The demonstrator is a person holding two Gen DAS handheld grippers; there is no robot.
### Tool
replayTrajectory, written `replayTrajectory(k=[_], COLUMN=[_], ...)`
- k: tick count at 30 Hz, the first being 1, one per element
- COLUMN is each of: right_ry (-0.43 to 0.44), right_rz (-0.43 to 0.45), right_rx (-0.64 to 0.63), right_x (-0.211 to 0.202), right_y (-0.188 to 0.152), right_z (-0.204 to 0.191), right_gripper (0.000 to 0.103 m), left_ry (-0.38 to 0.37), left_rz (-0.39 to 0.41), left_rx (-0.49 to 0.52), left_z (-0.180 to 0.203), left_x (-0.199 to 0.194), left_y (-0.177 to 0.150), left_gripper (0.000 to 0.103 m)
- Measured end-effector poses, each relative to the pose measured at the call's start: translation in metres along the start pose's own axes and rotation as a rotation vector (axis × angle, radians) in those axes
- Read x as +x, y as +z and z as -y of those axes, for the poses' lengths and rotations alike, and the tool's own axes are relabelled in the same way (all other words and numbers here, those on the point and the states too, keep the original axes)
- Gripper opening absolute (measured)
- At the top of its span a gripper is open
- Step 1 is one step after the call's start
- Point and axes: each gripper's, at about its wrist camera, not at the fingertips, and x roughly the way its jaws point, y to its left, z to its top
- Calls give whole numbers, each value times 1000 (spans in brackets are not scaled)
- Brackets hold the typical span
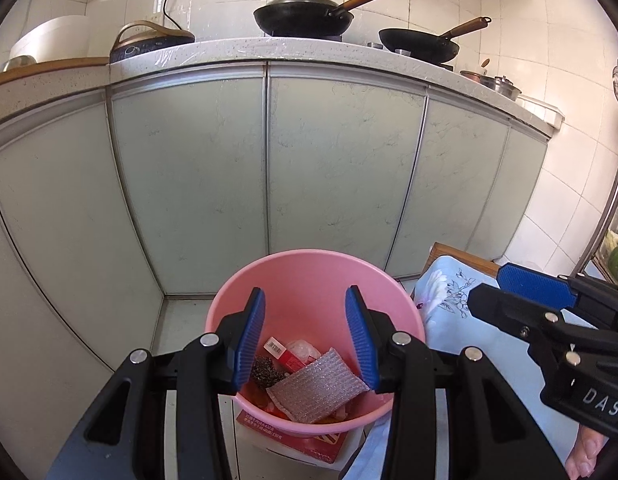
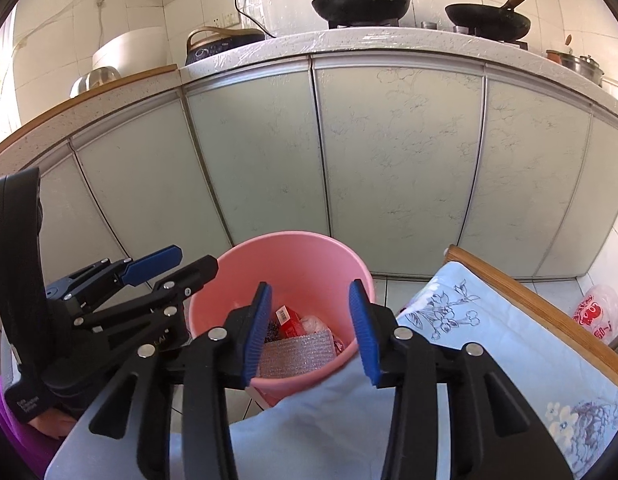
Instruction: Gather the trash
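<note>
Pink bucket [image 1: 315, 280]: just beyond and below both pairs of fingers, on the floor by the pale cabinet doors [image 1: 341, 168]
Trash in bucket: silver bubble-wrap sheet [image 1: 317, 386], red carton [image 1: 287, 354], dark metal scourer [image 1: 265, 372], perhaps a crumpled clear bag, hard to tell
Left gripper [image 1: 305, 338]: fingers spread, nothing between them, poised above the bucket
Right gripper [image 2: 315, 330]: fingers spread and empty, over the bucket's near rim
Floral cloth [image 2: 489, 344]: right of both pairs of fingers, covering a wood-edged bench
</note>
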Motion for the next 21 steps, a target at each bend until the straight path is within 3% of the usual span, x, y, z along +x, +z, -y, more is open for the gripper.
replayTrajectory(k=[21], right_ry=[-29], right_rz=[32], right_rx=[4], right_x=[-29], right_y=[-9], right_z=[-2], right_gripper=[42], left_ry=[-3], left_rz=[17], left_rx=[2], left_z=[15], left_x=[-33], left_y=[0], left_gripper=[41])
